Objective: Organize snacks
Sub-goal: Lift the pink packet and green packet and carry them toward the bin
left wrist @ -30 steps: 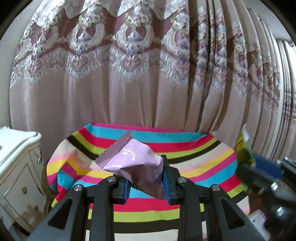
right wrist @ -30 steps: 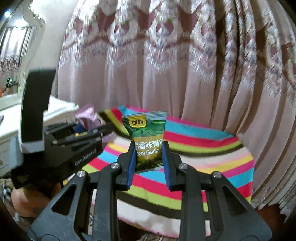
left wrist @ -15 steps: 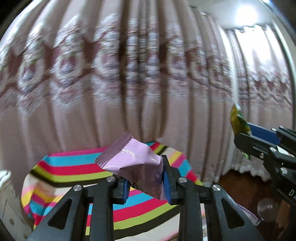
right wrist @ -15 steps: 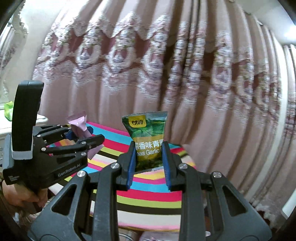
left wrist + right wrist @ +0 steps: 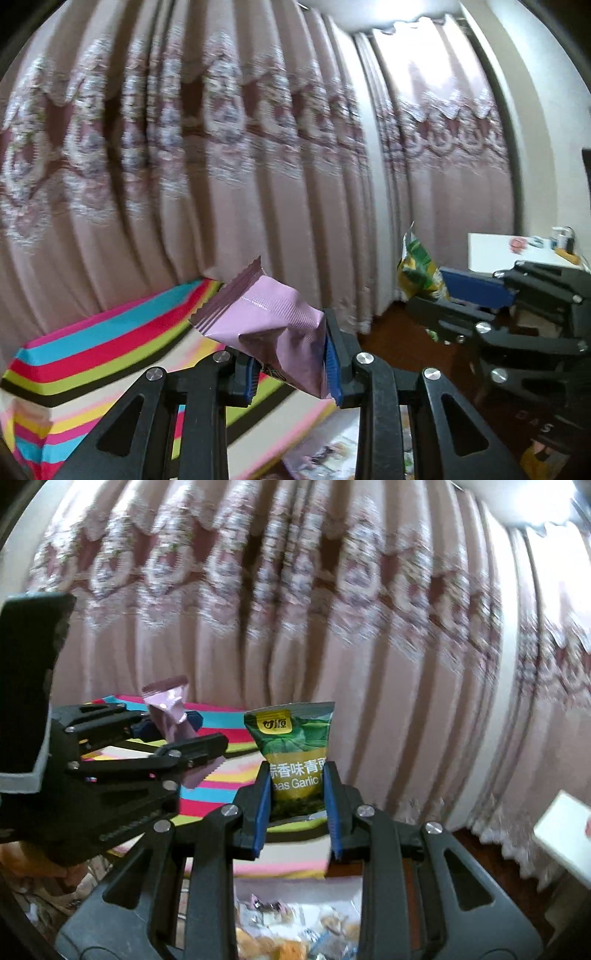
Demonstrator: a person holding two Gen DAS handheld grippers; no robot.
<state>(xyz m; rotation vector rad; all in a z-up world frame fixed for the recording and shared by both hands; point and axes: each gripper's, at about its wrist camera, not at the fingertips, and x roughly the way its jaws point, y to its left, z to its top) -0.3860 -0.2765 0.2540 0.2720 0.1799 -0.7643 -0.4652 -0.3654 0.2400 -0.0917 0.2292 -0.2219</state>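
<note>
My left gripper (image 5: 291, 363) is shut on a pink snack packet (image 5: 273, 325) and holds it in the air, tilted up to the left. My right gripper (image 5: 297, 812) is shut on a green garlic pea packet (image 5: 295, 757), held upright in the air. In the left wrist view the right gripper (image 5: 436, 302) with the green packet (image 5: 419, 269) is at the right. In the right wrist view the left gripper (image 5: 181, 746) with the pink packet (image 5: 170, 710) is at the left. A pile of several loose snacks (image 5: 295, 934) lies low under my right gripper.
A striped multicoloured cloth (image 5: 92, 354) covers a surface to the left, also in the right wrist view (image 5: 221, 782). Pink patterned curtains (image 5: 221, 166) fill the background. A white table (image 5: 517, 251) with small items stands at the far right. Dark wooden floor (image 5: 399, 339) lies below.
Both grippers have swung to the right with their packets still held. The striped cloth has slid left in both views, and the white table and snack pile have come into sight.
</note>
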